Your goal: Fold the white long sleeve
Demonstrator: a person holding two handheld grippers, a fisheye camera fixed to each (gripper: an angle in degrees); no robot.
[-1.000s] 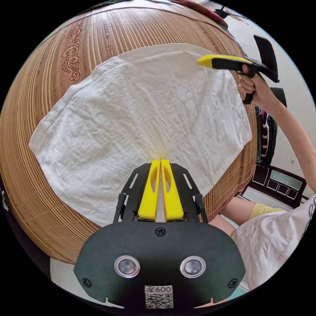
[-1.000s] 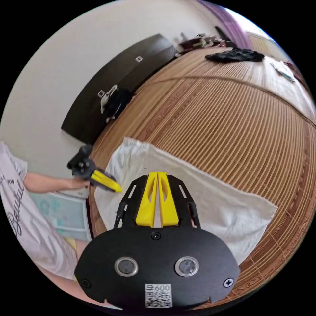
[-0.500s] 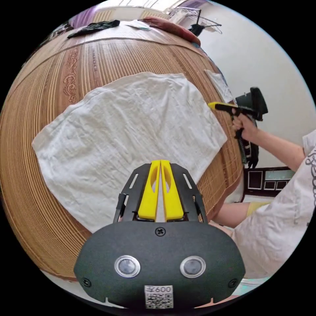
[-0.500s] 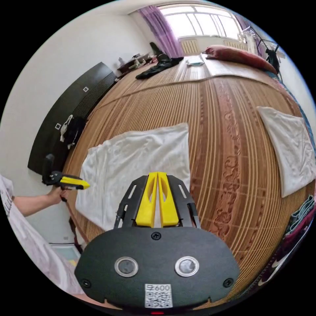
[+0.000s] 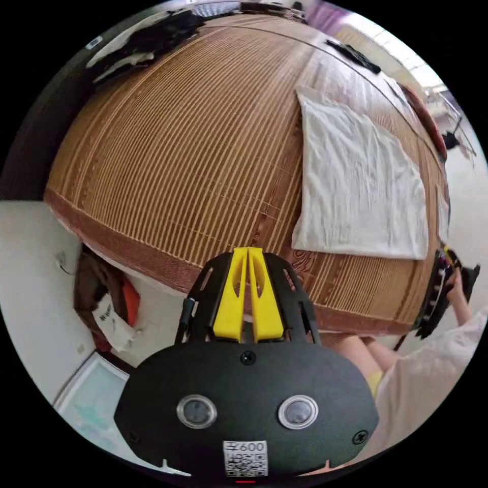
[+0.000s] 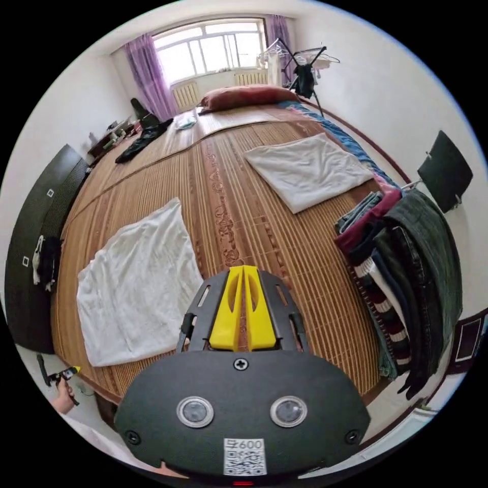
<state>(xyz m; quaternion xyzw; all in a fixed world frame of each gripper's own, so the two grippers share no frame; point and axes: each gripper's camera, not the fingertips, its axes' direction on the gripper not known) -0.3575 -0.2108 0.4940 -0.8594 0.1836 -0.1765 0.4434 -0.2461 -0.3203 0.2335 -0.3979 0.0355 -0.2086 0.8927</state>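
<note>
Both grippers are drawing back from the cloth they were touching a second ago: the left gripper (image 5: pixel 247 254), then nipping the near hem, is now hanging off the corner of the bamboo mat (image 5: pixel 168 152) with its jaws pressed together on nothing; the right gripper (image 6: pixel 243 272), then at the far edge, is now standing above bare mat, jaws likewise pressed together and empty, and it is also showing small at the rim of the left gripper view (image 5: pixel 447 272). The white long sleeve (image 6: pixel 134 287) is lying flat as a neat rectangle on the mat, near the front edge, touched by neither tool; in the left gripper view (image 5: pixel 356 188) no sleeve is trailing loose. Judged from this, the folding step is looking finished and the hands are retreating; any further move is calling only for a last smoothing, or for carrying the piece to a stack. Around it: a second folded white cloth (image 6: pixel 307 170) is lying well apart, further up the mat; a heap of dark clothes (image 6: pixel 401 274) is draping the right-hand edge; a red pillow (image 6: pixel 244 96) and a black garment (image 6: pixel 142 140) are resting at the far end; a drying rack (image 6: pixel 302 68) is standing by the window. Nothing is lying between the grippers and the folded piece.
</note>
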